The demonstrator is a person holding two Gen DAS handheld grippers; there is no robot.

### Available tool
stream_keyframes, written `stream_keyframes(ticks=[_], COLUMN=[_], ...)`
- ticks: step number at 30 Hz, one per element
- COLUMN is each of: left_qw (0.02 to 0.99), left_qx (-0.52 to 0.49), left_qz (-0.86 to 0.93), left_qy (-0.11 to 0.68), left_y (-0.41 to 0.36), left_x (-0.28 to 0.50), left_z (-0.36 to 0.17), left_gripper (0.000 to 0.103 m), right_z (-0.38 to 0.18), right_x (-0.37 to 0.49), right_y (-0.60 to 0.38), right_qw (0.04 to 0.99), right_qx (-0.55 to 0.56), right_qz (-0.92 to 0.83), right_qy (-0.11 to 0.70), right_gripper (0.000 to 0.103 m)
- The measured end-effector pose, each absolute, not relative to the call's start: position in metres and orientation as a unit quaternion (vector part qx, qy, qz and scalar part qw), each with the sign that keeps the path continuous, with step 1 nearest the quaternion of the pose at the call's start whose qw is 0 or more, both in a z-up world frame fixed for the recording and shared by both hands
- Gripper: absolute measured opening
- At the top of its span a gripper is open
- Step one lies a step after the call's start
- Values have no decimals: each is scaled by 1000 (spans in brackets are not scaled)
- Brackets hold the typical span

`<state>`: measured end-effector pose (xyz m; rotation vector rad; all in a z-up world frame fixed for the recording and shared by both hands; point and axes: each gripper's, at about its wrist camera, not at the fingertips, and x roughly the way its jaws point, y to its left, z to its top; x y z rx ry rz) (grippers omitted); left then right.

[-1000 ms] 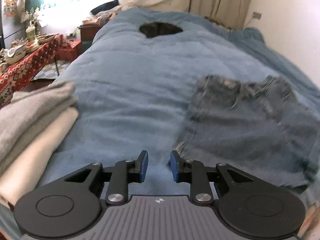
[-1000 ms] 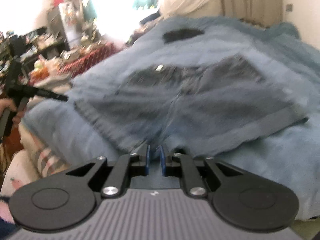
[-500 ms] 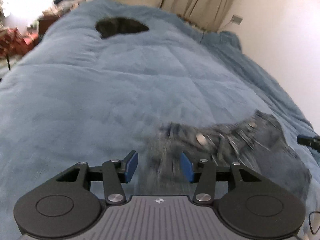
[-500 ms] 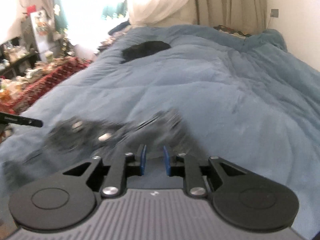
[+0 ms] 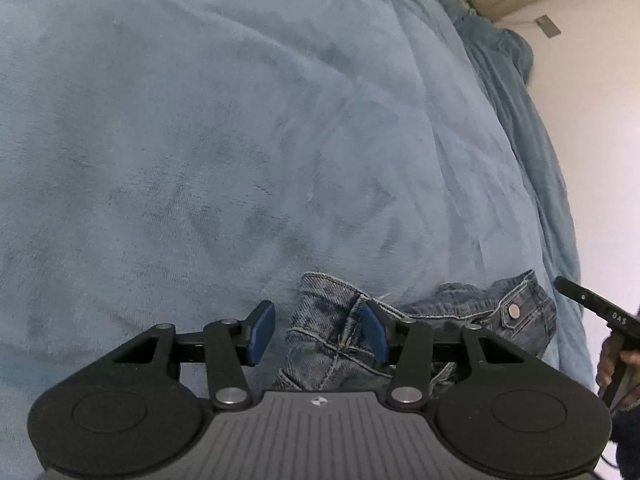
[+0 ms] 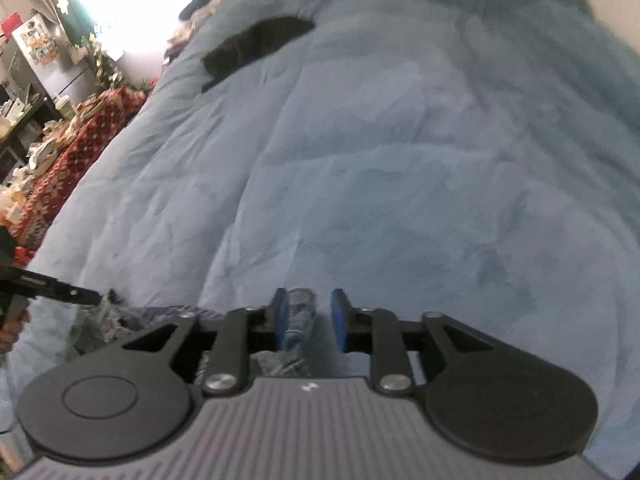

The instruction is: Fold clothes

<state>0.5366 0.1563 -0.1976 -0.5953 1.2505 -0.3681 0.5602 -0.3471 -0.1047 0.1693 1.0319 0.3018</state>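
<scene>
Shorts point(image 5: 340, 340) bunched on blanket point(image 5: 240, 140), unfolded; left gripper point(image 5: 318, 332) and right gripper point(image 6: 308, 314) opening, denim loose between jaws.

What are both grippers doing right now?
Left gripper: jaws opening, denim shorts between them, unpinched.
Right gripper: jaws opening, shorts' fabric between, not gripped.

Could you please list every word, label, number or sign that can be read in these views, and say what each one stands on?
"DAS": white letters on the black body of the right gripper, seen at the edge of the left wrist view.
Papers on the fridge in the right wrist view: too blurred to read.
Nothing else legible.
</scene>
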Motion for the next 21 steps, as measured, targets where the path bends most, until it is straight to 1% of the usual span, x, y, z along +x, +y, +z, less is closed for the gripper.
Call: stream_keyframes(ticks=[3,4,5,9,10,11,12,14,15,17,20,21], left_qw=[728,719,711,705,703,707,713,732,740,753,762,764], left_qx=[-305,-320,-333,-327,-324,-309,-294,-264,-258,-256,-268,-280], left_qz=[-173,-172,-173,-196,-211,-220,-228,-239,-241,-250,-272,-275], left_qy=[589,592,595,599,598,597,594,581,573,553,523,512], left_y=[161,163,165,161,158,153,148,143,143,144,144,143], left_x=[541,541,541,542,542,540,537,529,525,515,502,503], left_z=[-209,-213,-216,-214,-211,-207,-203,-192,-186,-174,-151,-145], left_gripper=[50,50,50,49,50,50,50,43,35,31,23,13], right_z=[-116,-121,-128,-155,-159,-159,-155,-142,-134,-117,-94,-88], right_x=[575,580,585,601,602,600,595,583,576,560,543,540], right_y=[-342,-341,-341,-343,-344,-344,-342,-333,-329,-322,-315,-312], right_qw=[834,828,822,795,791,791,798,815,823,838,852,856], right_qx=[94,98,102,119,129,137,128,90,73,43,41,40], right_qz=[156,154,150,141,142,146,155,176,186,204,221,220], right_qy=[521,530,540,578,581,578,568,544,531,505,473,466], right_gripper=[35,36,40,42,37,21,12,12,12,11,8,8])
